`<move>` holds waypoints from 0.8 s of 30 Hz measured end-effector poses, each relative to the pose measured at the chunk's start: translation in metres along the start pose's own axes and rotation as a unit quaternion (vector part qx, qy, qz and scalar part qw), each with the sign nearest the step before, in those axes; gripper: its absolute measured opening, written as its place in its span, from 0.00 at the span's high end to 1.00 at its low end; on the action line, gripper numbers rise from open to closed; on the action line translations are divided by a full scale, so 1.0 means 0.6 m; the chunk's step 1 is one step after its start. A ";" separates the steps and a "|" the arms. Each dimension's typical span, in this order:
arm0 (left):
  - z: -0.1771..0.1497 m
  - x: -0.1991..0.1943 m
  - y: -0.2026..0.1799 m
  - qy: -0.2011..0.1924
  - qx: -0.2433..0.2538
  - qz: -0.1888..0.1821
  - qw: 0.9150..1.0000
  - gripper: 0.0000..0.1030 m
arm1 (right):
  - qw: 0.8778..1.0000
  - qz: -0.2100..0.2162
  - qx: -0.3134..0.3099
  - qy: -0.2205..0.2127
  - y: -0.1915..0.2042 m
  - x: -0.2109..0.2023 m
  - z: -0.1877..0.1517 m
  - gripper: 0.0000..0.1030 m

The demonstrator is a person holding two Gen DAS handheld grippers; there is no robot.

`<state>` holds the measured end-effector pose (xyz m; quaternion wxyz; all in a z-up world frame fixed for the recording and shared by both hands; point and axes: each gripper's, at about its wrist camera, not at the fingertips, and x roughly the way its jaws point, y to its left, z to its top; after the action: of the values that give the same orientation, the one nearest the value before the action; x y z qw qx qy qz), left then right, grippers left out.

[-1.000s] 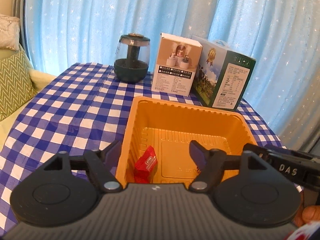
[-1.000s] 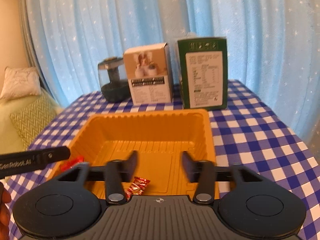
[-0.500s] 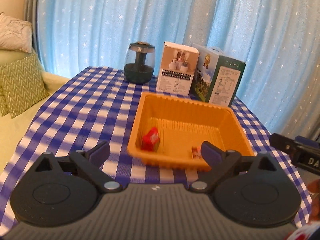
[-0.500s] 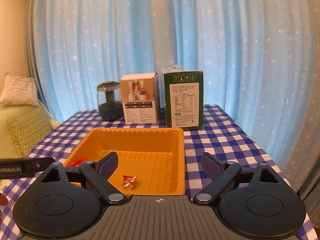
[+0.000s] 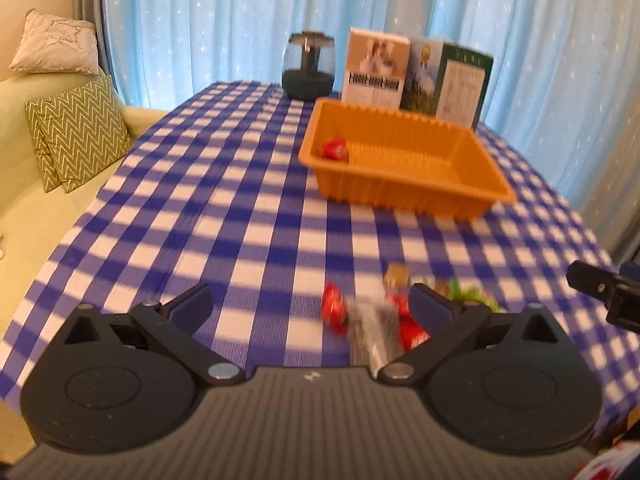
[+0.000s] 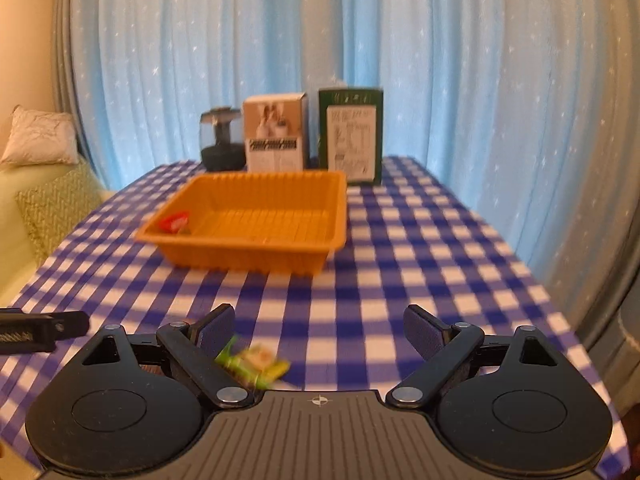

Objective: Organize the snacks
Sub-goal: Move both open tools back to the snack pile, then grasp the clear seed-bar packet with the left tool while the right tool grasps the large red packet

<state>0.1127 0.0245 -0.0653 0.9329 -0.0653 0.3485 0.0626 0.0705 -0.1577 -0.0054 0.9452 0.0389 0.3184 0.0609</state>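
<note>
Both views are softened by motion blur, and fine detail on small items is lost.

The left gripper (image 5: 310, 310) is seen with its jaws spread wide, having just been opening further; nothing is pressed between them. A loose cluster of snacks (image 5: 372, 312) lies on the tabletop (image 5: 240, 208) toward the right jaw's side: red wrappers, a grey-silver packet and a brown piece can be made out, with a green wrapper (image 5: 468, 294) partly hidden behind the right jaw. No wrapper print can be read. At the right edge of that view a dark part of the other gripper is cut off by the frame.

The right gripper (image 6: 320, 326) is likewise shown with jaws well apart, having just been opening, and gripping nothing. A green and yellow snack (image 6: 256, 364) lies on the checked cloth just beside the inner face of its left jaw, partly covered by the jaw's link; its label is illegible.

Farther off, well apart from both grippers, the orange tray (image 6: 248, 252) stands on the tabletop. One red snack (image 6: 173, 222) is visible inside at its left near corner; the rest of the floor is partly hidden by the near wall.

Behind the tray stand a dark jar (image 6: 222, 144), a white box (image 6: 275, 138) and a green box (image 6: 352, 136). Printed panels are present on both boxes, but the text is too blurred to be read.
</note>
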 end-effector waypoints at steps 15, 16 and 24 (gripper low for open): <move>-0.027 0.027 -0.011 0.047 0.003 -0.045 0.998 0.03 | 0.997 0.020 -0.031 0.071 0.011 0.026 -0.050 0.12; -0.029 0.032 -0.011 0.050 0.002 -0.046 0.998 0.04 | 0.997 0.021 -0.032 0.074 0.012 0.028 -0.052 0.12; -0.033 0.066 -0.016 0.061 0.007 -0.053 0.997 0.21 | 0.996 0.031 -0.028 0.080 0.019 0.038 -0.058 0.13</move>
<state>0.1312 0.0144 -0.1055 0.9126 -0.0808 0.4008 0.0067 0.0665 -0.1422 -0.0452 0.9150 0.0172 0.3900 0.1020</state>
